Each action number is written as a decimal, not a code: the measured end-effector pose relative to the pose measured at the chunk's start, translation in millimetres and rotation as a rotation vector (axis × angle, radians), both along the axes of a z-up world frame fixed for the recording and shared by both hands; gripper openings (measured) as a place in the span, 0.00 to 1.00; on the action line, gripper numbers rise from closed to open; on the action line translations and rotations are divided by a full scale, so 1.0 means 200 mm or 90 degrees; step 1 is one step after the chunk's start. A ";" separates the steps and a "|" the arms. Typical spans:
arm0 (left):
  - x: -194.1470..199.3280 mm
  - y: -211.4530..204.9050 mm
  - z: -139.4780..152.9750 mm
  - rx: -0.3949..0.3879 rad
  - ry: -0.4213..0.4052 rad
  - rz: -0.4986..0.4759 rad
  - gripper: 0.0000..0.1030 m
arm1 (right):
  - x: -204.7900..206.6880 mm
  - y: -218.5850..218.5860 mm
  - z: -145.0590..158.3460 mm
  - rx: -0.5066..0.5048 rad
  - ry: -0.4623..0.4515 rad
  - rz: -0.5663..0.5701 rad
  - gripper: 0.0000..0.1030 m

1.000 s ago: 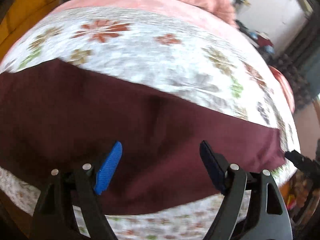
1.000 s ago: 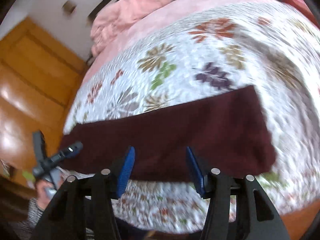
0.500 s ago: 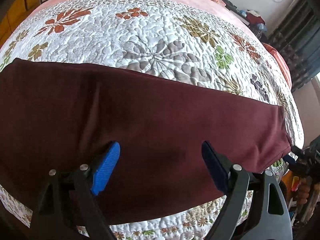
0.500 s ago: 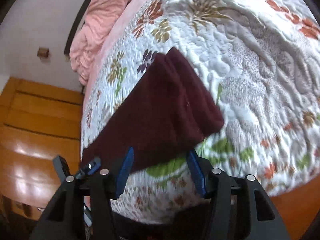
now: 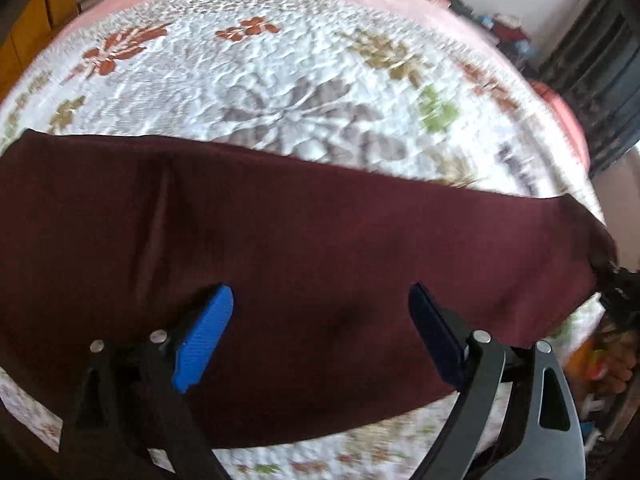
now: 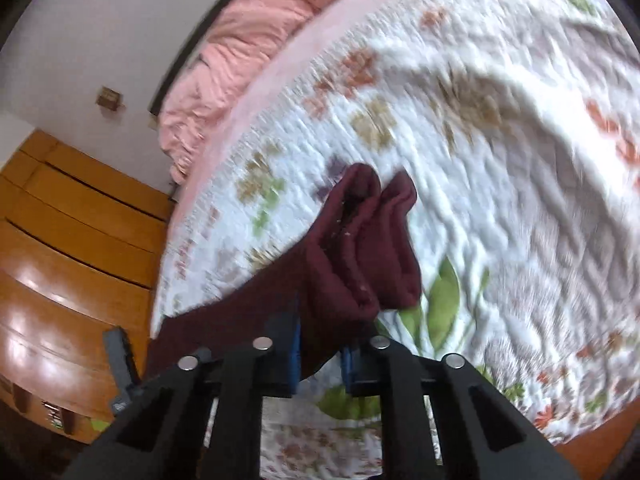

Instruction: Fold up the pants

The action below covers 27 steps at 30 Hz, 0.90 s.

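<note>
Pants [image 5: 304,264] lie on the quilt [image 5: 280,80], long axis left to right. Right gripper [image 6: 320,354] has clamped the bunched right end. Left gripper [image 5: 320,332] hovers over mid-length, jaws wide and opening, nothing gripped. Right holds the end to fold leftward.

A floral quilt [image 5: 280,92] covers the bed, maroon pants [image 5: 300,264] apparently flat on it.

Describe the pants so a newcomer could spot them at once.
Find the bed's white floral quilt, with a pink blanket bunched at the head. Across its near edge lies a long dark band, the pants. They alone are plain maroon, and the right claw pinches one end.
</note>
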State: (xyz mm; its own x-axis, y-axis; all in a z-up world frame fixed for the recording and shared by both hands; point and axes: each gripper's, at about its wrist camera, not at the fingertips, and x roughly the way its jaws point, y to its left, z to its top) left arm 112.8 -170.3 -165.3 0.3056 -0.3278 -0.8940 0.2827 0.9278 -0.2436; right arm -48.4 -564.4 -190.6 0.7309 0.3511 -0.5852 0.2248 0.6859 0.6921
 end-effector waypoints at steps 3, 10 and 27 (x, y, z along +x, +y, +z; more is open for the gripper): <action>-0.01 0.01 0.11 0.000 -0.044 0.006 0.86 | -0.02 -0.09 0.11 0.009 -0.033 -0.015 0.11; -0.01 0.04 0.10 0.037 -0.080 0.012 0.87 | -0.17 -0.34 0.16 -0.065 -0.003 -0.124 0.11; -0.03 0.35 0.15 0.015 -0.077 0.066 0.91 | -0.10 0.04 0.42 -0.208 -0.030 -0.078 0.12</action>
State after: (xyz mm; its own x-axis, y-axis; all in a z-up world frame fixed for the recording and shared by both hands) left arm 107.0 -100.4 -135.9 0.4426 -0.2680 -0.8558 0.2113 0.9586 -0.1909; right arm -68.3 -555.6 -106.9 0.7854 0.0592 -0.6161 0.2918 0.8424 0.4529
